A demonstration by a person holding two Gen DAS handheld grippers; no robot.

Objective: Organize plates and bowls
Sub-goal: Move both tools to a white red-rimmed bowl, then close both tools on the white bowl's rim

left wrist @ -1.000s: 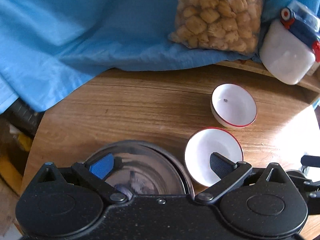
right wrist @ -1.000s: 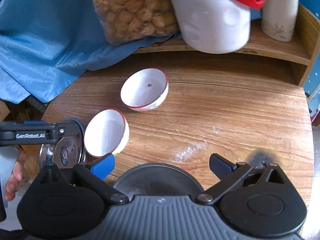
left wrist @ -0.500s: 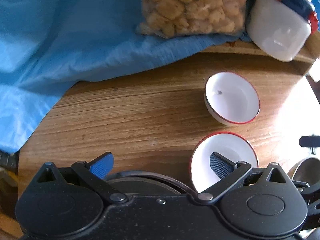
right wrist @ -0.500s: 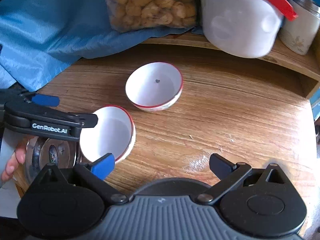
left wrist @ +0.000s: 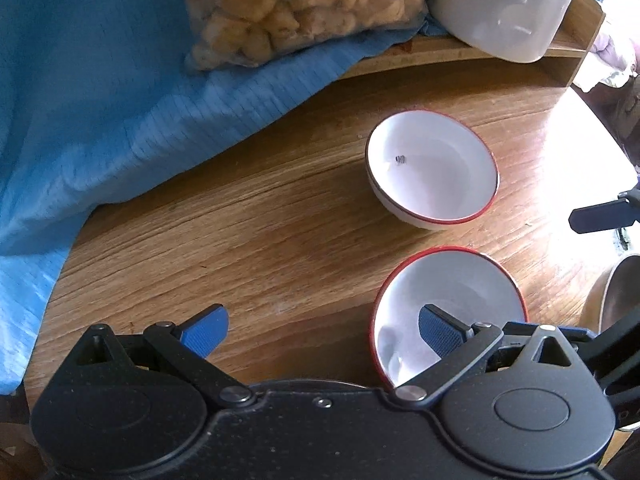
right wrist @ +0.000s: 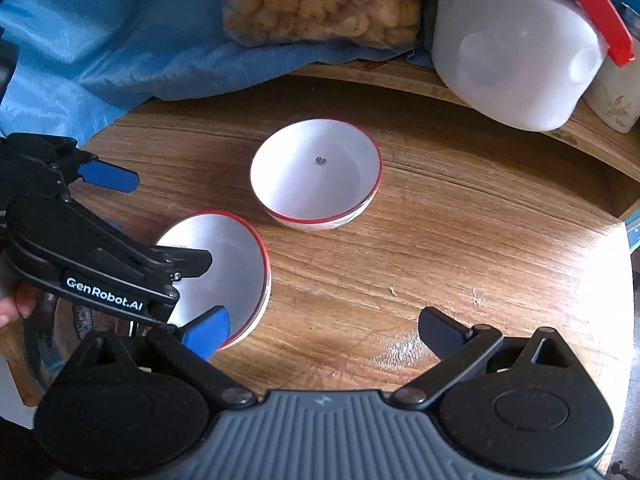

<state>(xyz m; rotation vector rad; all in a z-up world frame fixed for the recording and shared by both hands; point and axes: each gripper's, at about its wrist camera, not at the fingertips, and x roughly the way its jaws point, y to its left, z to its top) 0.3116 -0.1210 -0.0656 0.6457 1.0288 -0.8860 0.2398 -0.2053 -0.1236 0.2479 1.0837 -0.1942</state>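
Observation:
Two white bowls with red rims sit on the round wooden table [left wrist: 280, 216]. The far bowl [left wrist: 432, 172] [right wrist: 316, 180] stands upright with a small dark mark inside. The near bowl [left wrist: 448, 312] [right wrist: 224, 268] looks tilted. My left gripper [left wrist: 320, 330] [right wrist: 170, 220] is open wide, its right finger inside the near bowl and its left finger over bare wood. My right gripper [right wrist: 324, 332] is open and holds nothing; its blue left fingertip overlaps the near bowl's rim. One of its fingers [left wrist: 600, 216] shows at the right edge of the left wrist view.
A steel dish [right wrist: 60, 320] lies under the left gripper at the table's edge, and another steel dish [left wrist: 616, 292] sits at the right. Blue cloth [left wrist: 120, 100], a bag of snacks [right wrist: 320, 0] and a white jug [right wrist: 512, 48] on a raised shelf line the back.
Both grippers have moved forward toward the bowls. The steel dishes seen below each gripper have slipped out from under the cameras. The left gripper's right finger stays in the near bowl.

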